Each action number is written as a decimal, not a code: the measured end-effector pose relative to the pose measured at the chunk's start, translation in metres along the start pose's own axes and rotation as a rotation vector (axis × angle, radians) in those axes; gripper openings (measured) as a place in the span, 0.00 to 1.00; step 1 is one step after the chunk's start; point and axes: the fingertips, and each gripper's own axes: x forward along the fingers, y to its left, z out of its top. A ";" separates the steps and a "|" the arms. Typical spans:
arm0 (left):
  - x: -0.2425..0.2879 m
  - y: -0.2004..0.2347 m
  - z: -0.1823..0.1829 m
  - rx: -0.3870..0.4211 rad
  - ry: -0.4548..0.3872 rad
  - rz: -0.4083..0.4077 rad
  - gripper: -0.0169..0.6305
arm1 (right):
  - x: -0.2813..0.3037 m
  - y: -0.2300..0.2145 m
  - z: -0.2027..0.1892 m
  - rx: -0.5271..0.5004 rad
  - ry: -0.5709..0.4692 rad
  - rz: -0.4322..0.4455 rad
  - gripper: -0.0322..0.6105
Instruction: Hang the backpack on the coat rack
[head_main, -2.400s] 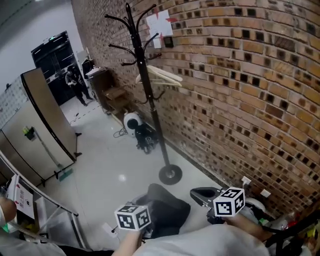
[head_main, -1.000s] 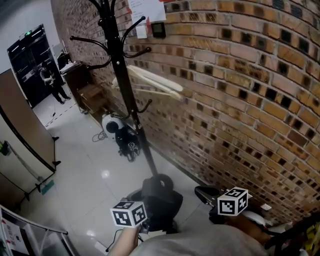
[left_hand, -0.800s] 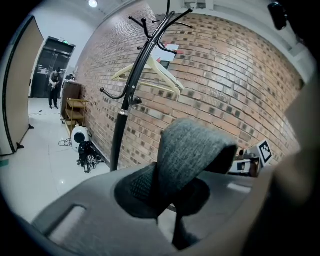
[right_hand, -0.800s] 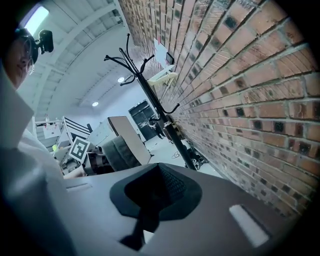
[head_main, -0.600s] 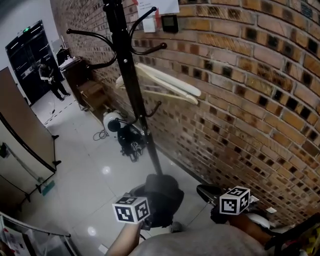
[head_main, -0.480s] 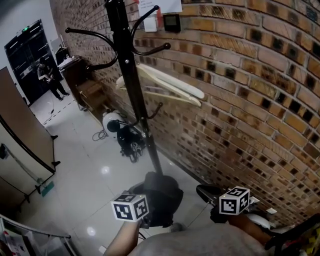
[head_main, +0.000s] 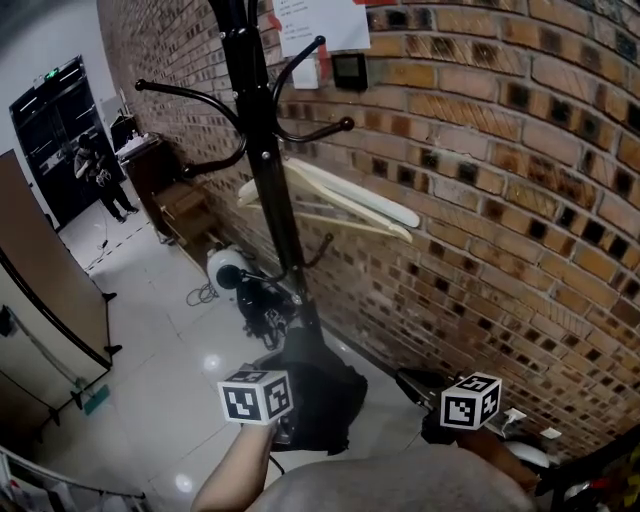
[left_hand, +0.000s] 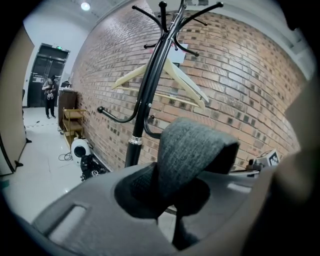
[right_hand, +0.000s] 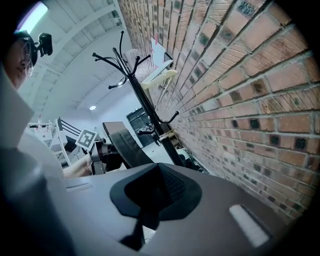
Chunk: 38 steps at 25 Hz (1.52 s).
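**Backpack held by its strap at the foot of the rack**

The left hand-held gripper (left_hand: 172, 200) is clenched on the grey woven strap (left_hand: 192, 147) of the dark backpack (head_main: 318, 392). The bag sags below the gripper, just in front of the coat rack (head_main: 265, 170). The right hand-held gripper (right_hand: 152, 197) is closed on nothing. The bag looks soft, slumping and moderately heavy. The strap loop seems the best hold, and it should be kept open so it can slip over a hook (head_main: 322, 130).
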 end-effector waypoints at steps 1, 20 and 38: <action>0.002 0.004 0.005 0.005 0.001 0.004 0.07 | 0.002 -0.001 0.002 0.001 -0.005 -0.001 0.05; 0.092 0.051 0.028 -0.029 0.180 -0.063 0.07 | 0.044 -0.036 0.004 0.055 0.009 -0.028 0.05; 0.112 0.055 -0.004 0.164 0.056 -0.081 0.07 | 0.077 -0.044 -0.004 0.080 0.083 0.008 0.05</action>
